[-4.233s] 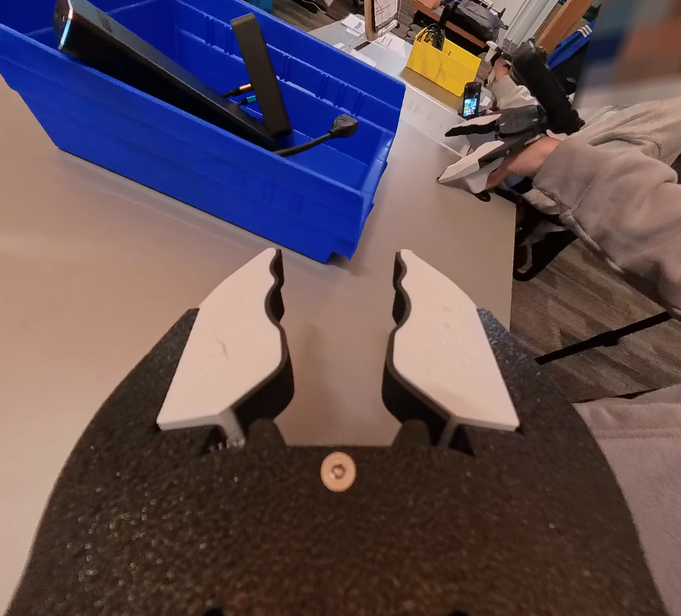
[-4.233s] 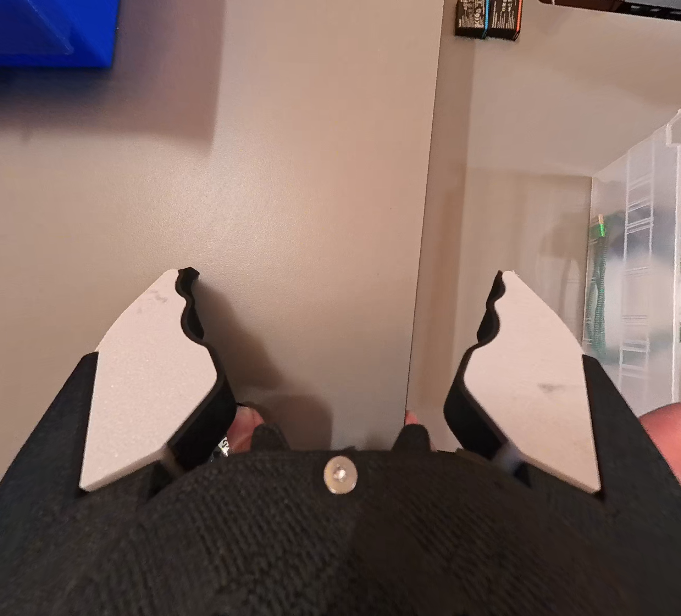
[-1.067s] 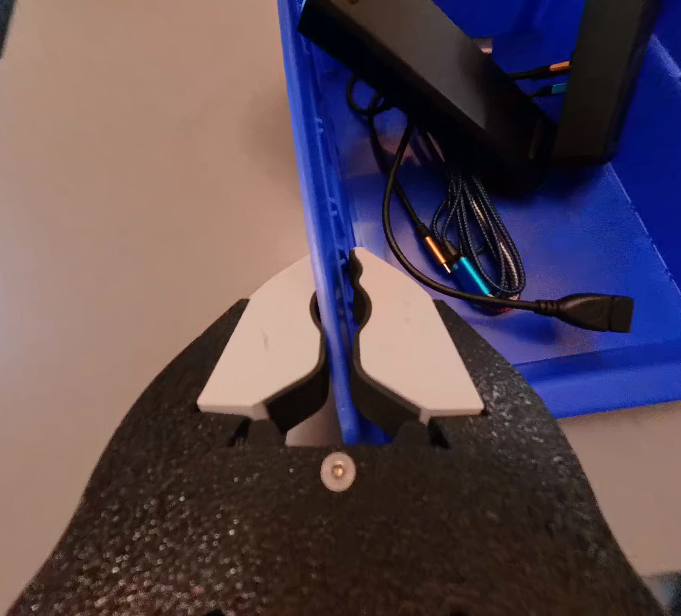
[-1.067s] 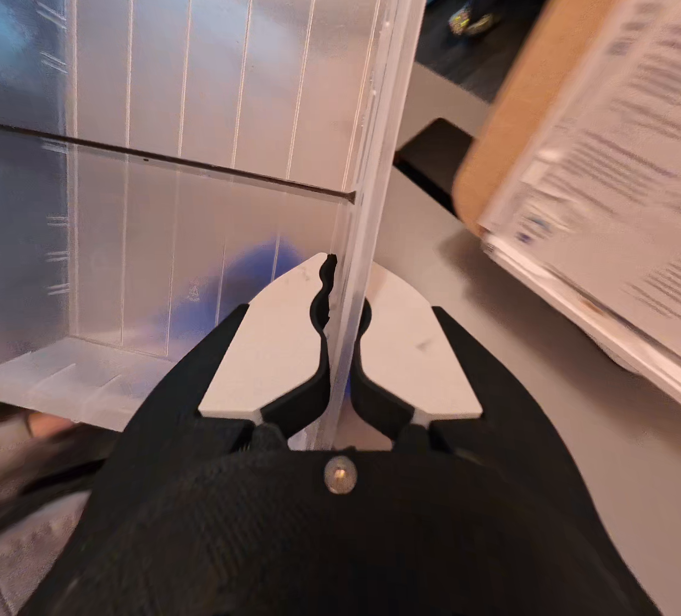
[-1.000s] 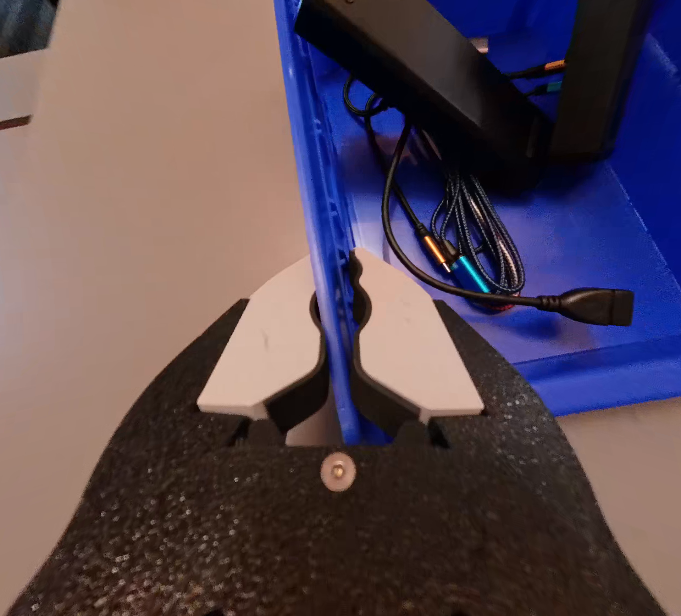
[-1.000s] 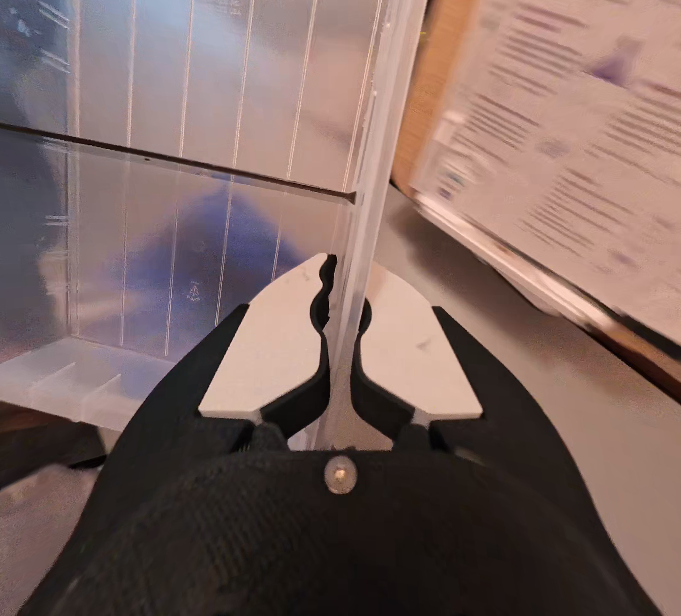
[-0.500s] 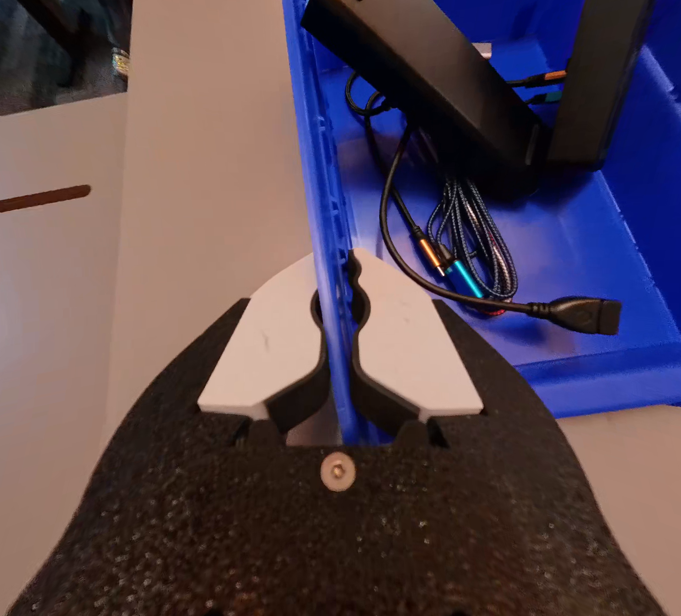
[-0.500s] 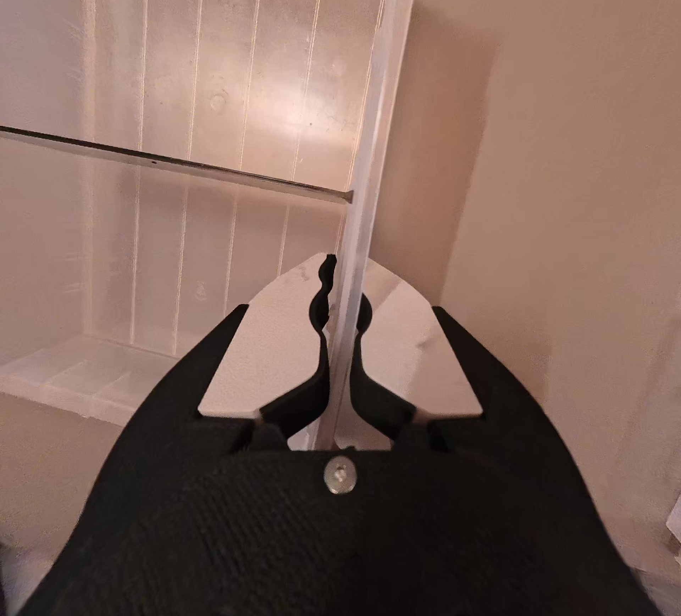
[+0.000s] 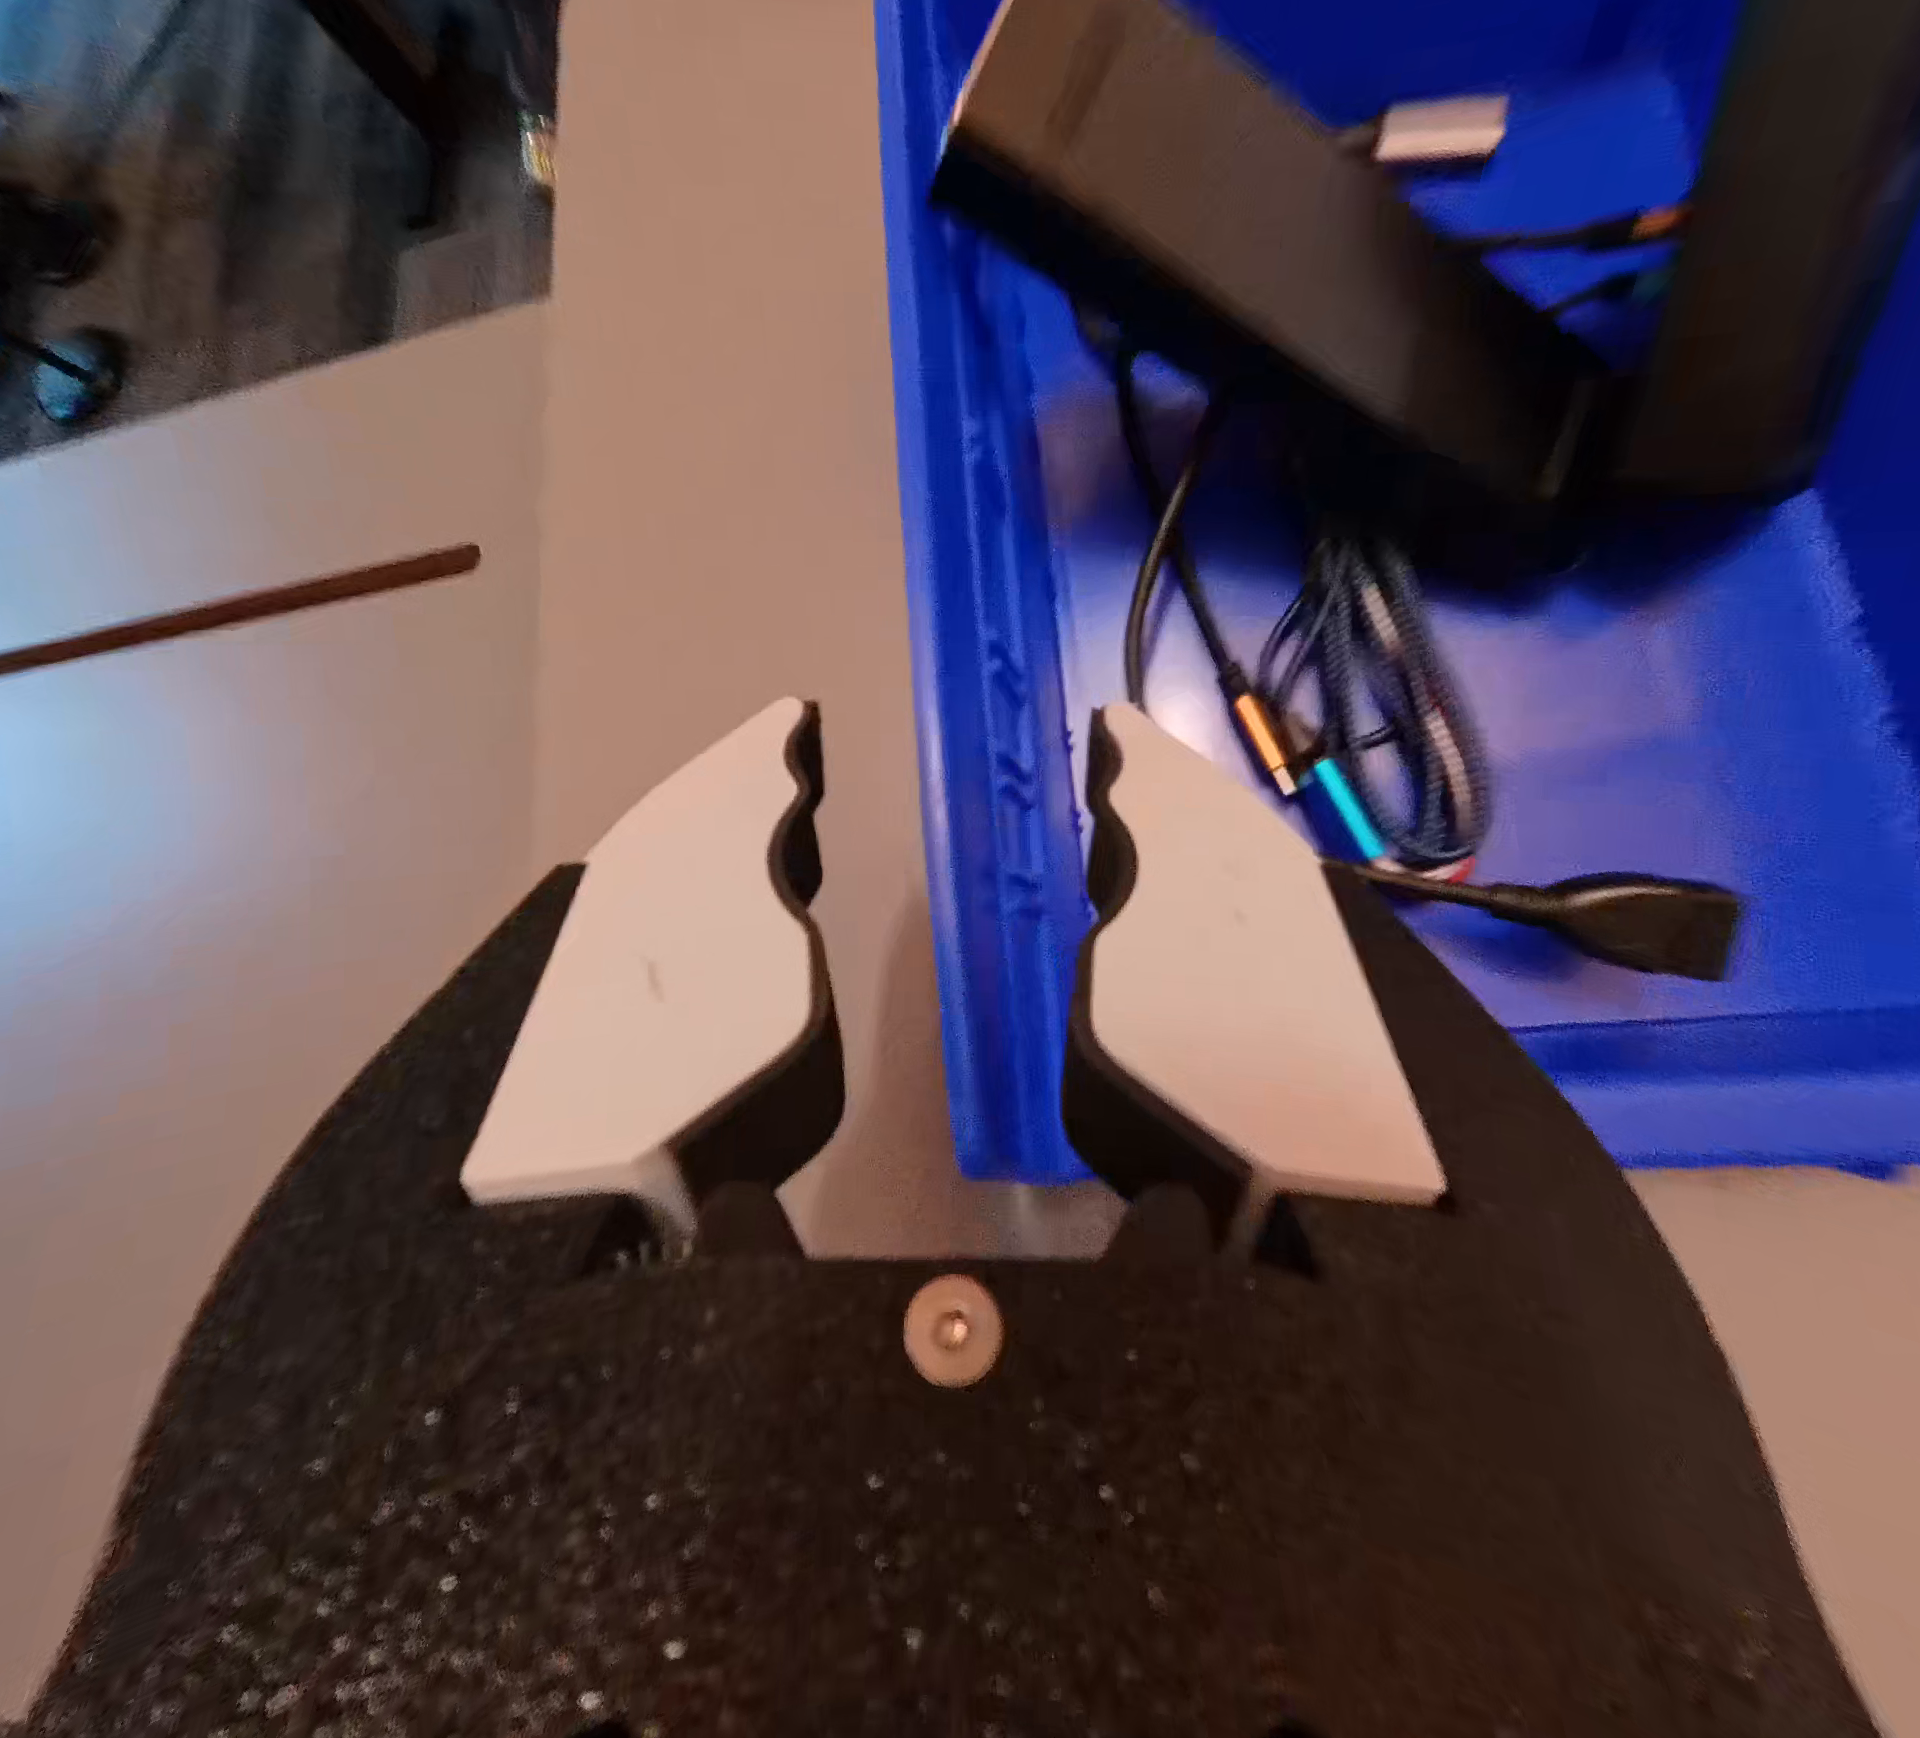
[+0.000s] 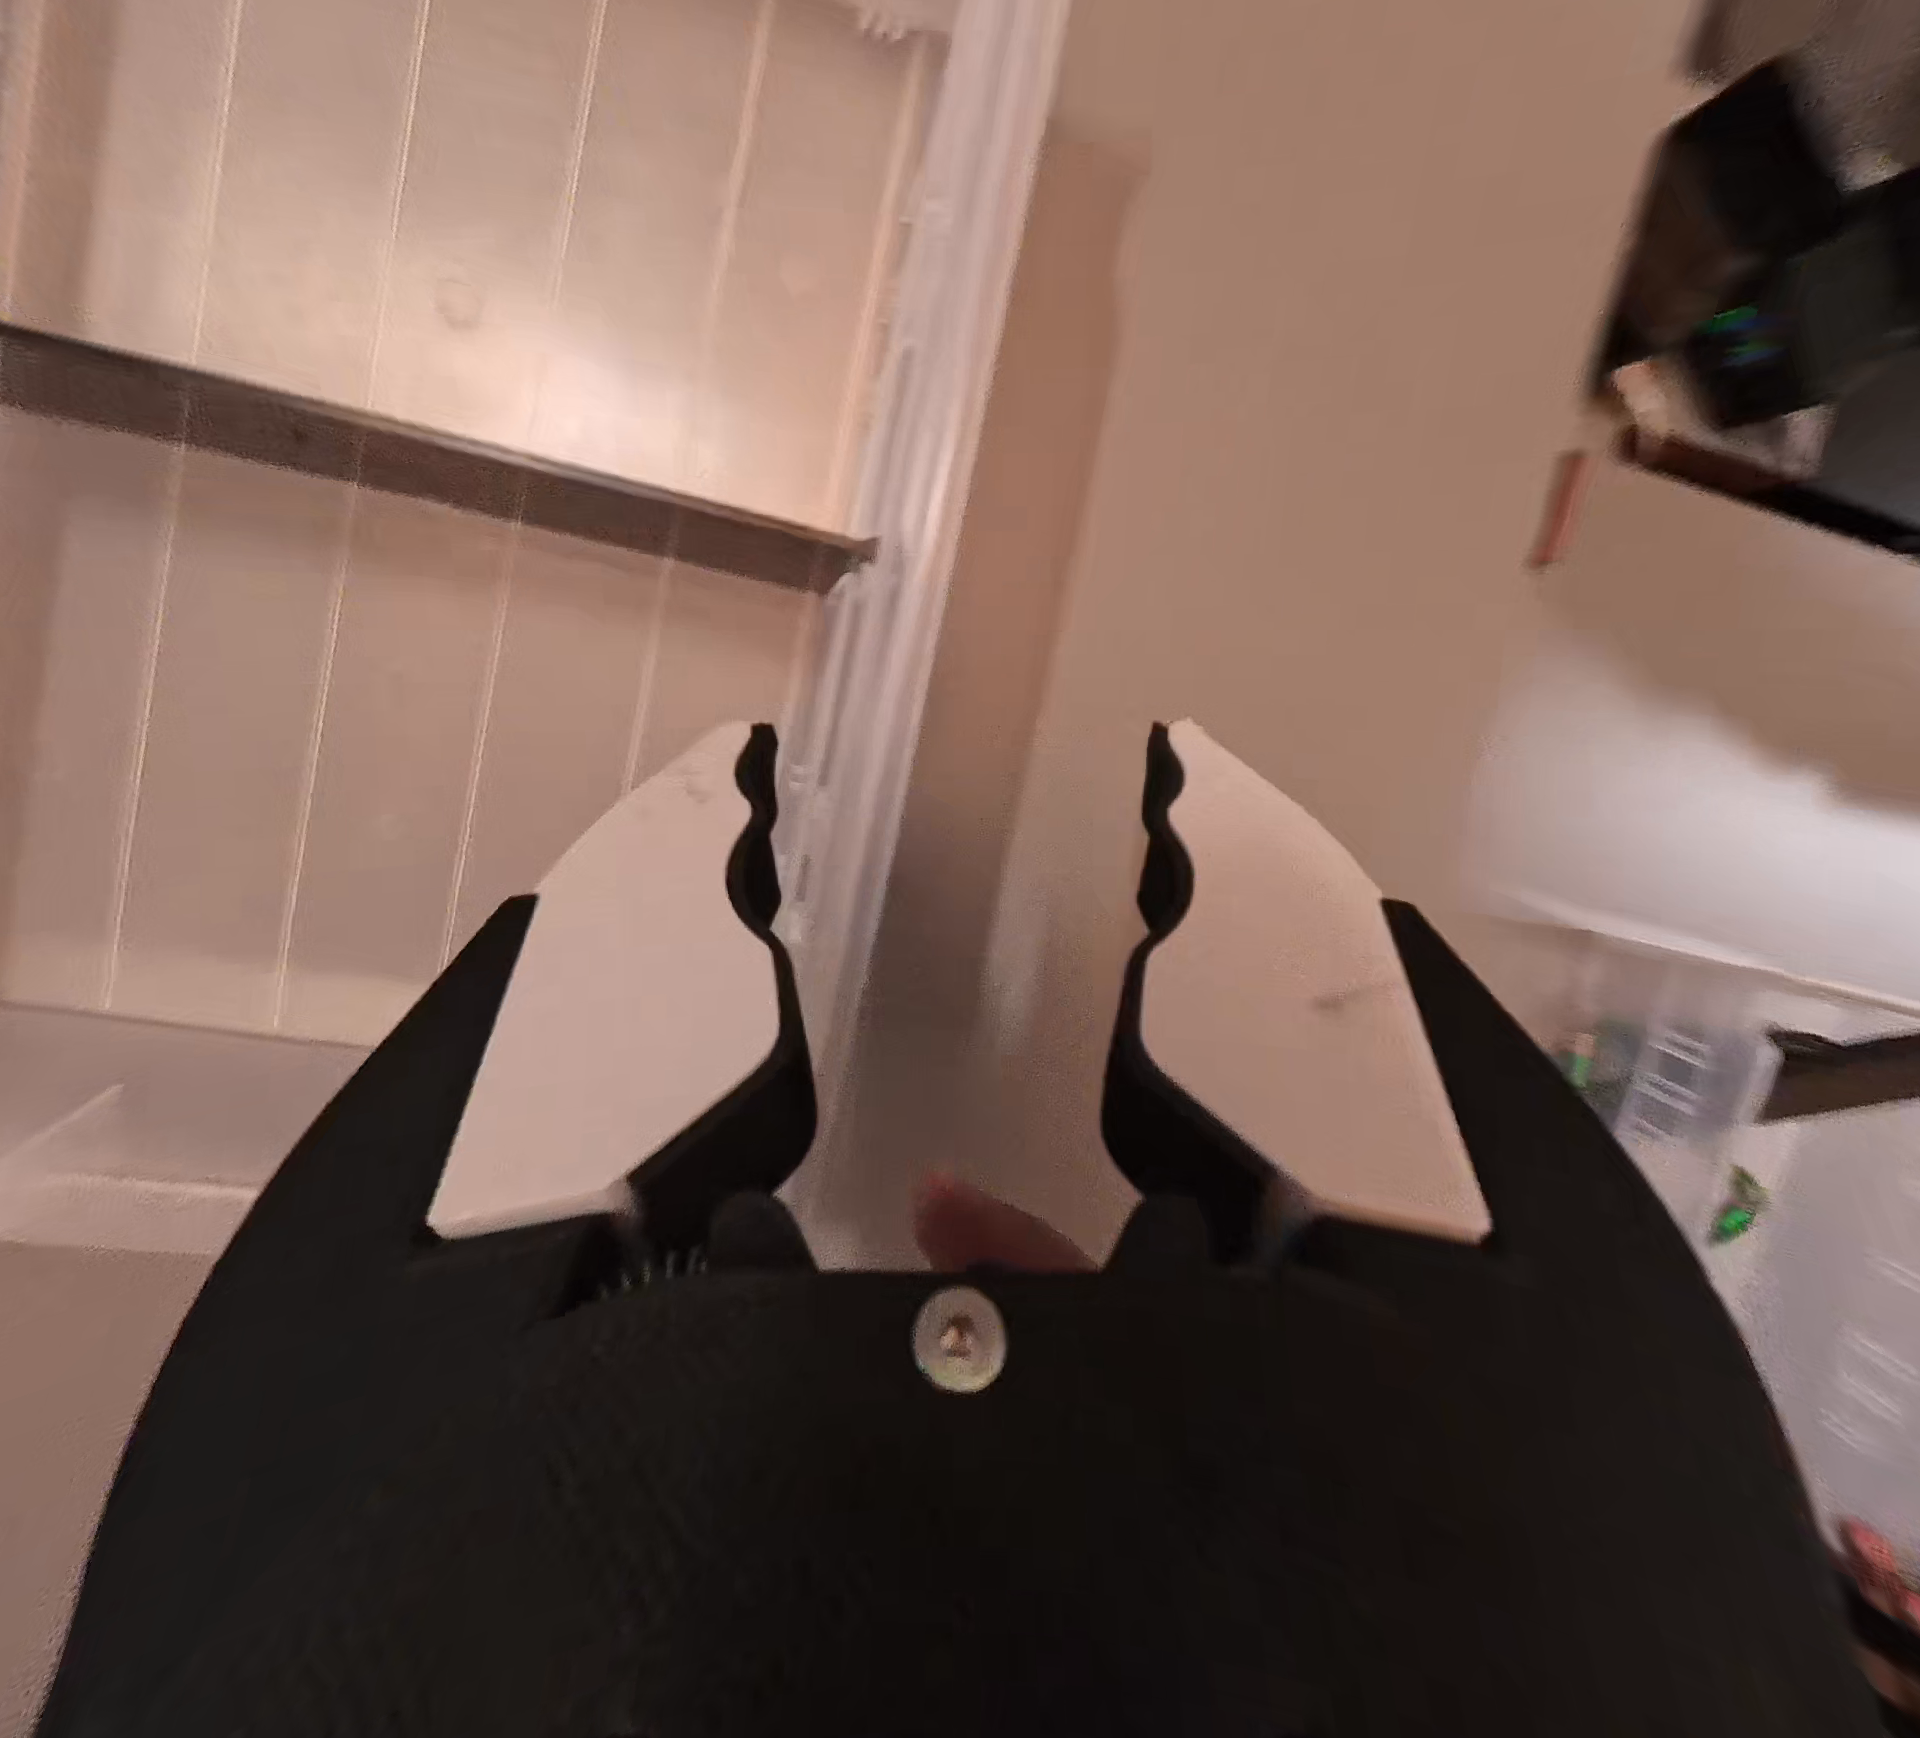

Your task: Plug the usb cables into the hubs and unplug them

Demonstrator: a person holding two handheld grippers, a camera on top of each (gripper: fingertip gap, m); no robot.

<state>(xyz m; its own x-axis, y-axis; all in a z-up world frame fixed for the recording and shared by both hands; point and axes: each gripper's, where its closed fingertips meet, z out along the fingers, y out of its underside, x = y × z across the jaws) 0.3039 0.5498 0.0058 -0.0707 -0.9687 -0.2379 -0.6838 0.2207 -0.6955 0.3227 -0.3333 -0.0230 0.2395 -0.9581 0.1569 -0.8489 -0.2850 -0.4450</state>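
A: Your left tool [image 9: 951, 732] stood spread, its fingers straddling the near wall of the blue bin [image 9: 987, 753] without pinching it. The right finger sat inside the bin, touching or nearly touching that wall; the left one stood clear outside it, over the bench [image 9: 707, 441].

B: And the goods? Inside the bin, two black hubs [image 9: 1278, 254] leaned together at the far end. The usb cables [image 9: 1382, 732] lay coiled on the bin floor just below them, orange and blue plugs side by side, a black socket end [image 9: 1631, 925] nearest the front wall.

A: Your right tool [image 10: 956, 743] was spread too, astride the side wall of a clear plastic bin [image 10: 904, 462], gripping nothing. Its left finger was right by that wall, the right one well clear.

B: Beyond that clear bin, dark gadgets [image 10: 1787, 317] showed only as a blur.
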